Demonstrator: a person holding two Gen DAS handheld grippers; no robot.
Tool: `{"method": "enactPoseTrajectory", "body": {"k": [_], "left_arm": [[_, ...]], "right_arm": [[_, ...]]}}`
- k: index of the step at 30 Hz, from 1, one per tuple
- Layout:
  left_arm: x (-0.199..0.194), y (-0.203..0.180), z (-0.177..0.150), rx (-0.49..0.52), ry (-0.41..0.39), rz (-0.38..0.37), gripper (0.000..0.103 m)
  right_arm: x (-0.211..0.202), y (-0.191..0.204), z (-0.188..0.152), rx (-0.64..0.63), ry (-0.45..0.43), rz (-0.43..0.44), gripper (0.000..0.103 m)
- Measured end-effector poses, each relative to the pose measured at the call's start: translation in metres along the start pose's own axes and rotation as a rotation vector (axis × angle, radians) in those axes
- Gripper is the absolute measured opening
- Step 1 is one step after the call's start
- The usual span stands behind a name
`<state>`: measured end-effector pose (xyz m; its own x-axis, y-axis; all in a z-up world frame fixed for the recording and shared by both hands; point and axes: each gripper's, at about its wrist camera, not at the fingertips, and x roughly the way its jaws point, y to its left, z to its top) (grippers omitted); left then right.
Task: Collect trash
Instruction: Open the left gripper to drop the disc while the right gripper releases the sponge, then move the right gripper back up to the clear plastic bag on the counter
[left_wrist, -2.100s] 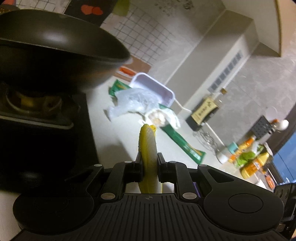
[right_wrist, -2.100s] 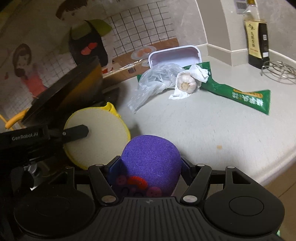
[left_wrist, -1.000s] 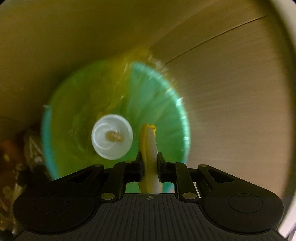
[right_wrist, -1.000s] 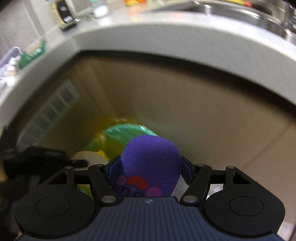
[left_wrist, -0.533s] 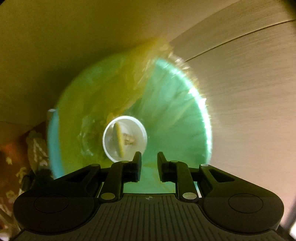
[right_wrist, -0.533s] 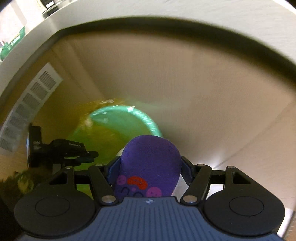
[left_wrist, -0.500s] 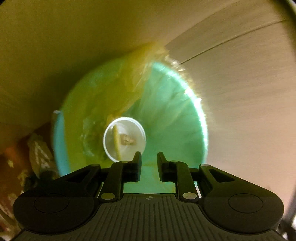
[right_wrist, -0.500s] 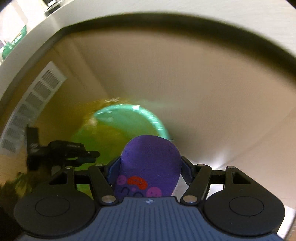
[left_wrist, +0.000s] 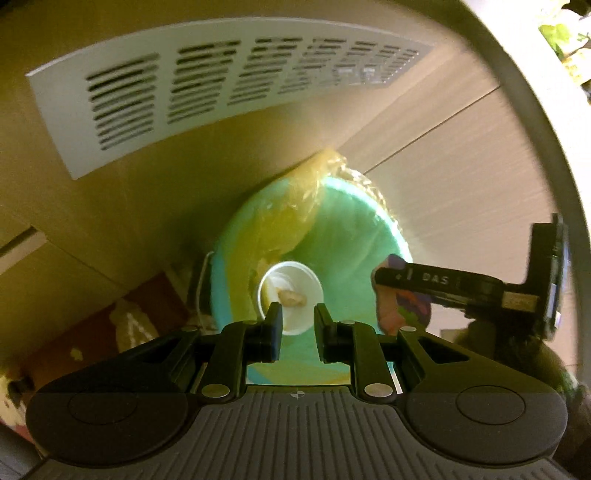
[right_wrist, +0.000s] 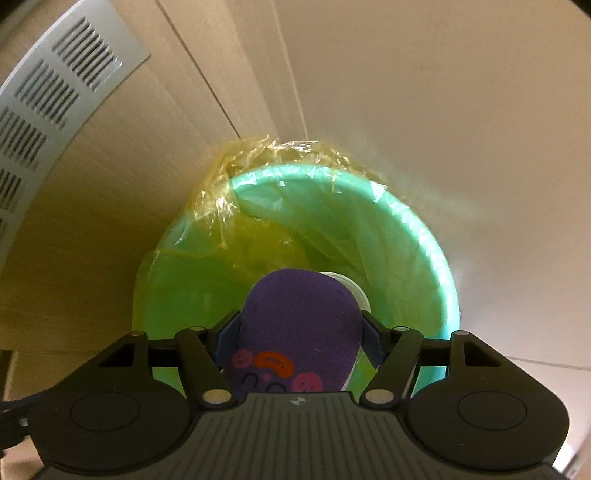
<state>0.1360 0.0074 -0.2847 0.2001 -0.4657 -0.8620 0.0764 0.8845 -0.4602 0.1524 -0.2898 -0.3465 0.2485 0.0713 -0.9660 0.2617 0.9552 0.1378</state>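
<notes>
A green trash bin (left_wrist: 354, 236) lined with a clear yellowish bag stands on the floor against a cabinet; it also shows in the right wrist view (right_wrist: 406, 229). A white paper cup (left_wrist: 291, 291) lies in its bottom. My left gripper (left_wrist: 297, 319) is open and empty, pointing down at the bin. My right gripper (right_wrist: 299, 325) is shut on a purple sponge (right_wrist: 299, 321) with a printed face and holds it over the bin's mouth. The right gripper with the sponge also shows at the right of the left wrist view (left_wrist: 406, 295).
A white vent grille (left_wrist: 207, 81) is set in the cabinet front behind the bin. The countertop edge (left_wrist: 546, 110) curves overhead at the right. A red patterned thing (left_wrist: 122, 317) lies left of the bin. Pale floor lies to the right.
My left gripper opened and dropped the yellow piece into the bin, then pulled back upward. My right gripper moved from the counter down over the bin with the purple sponge.
</notes>
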Motion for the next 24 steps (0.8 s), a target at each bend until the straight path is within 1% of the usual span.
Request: {"method": "enactPoseTrajectory", "body": {"k": [3,4,5,7,9,11,15,18,21,24], "left_arm": [[-0.008,0.004,-0.002,-0.021,-0.005,-0.022,0.021],[-0.009,0.005,-0.003,-0.026,-0.004,-0.027,0.021],[-0.009,0.005,-0.005,-0.028,-0.001,-0.030,0.021],[-0.012,0.005,-0.008,-0.029,0.005,-0.041,0.021],[-0.015,0.002,-0.012,-0.020,0.010,-0.047,0.021],[-0.019,-0.002,-0.016,-0.009,0.016,-0.053,0.021],[-0.040,-0.019,-0.024,0.021,0.007,-0.076,0.021],[-0.070,-0.036,-0.027,0.055,-0.046,-0.094,0.021],[-0.112,-0.052,-0.024,0.075,-0.142,-0.108,0.021],[-0.153,-0.058,-0.013,0.080,-0.258,-0.087,0.021]], "right_arm": [[0.002,-0.002,0.005,0.017,0.035,-0.007,0.069],[-0.001,-0.004,0.006,0.033,0.031,-0.007,0.069],[-0.004,-0.006,0.007,0.048,0.020,-0.006,0.070],[-0.016,-0.011,0.006,0.075,-0.009,0.003,0.075],[-0.028,-0.014,0.005,0.086,-0.033,0.024,0.077],[-0.042,-0.016,0.001,0.088,-0.049,0.045,0.077],[-0.077,-0.017,-0.013,0.077,-0.099,0.034,0.077],[-0.108,-0.015,-0.022,0.058,-0.124,0.038,0.077],[-0.135,0.000,-0.024,0.015,-0.145,0.038,0.077],[-0.158,0.027,-0.020,-0.054,-0.174,0.102,0.077]]}}
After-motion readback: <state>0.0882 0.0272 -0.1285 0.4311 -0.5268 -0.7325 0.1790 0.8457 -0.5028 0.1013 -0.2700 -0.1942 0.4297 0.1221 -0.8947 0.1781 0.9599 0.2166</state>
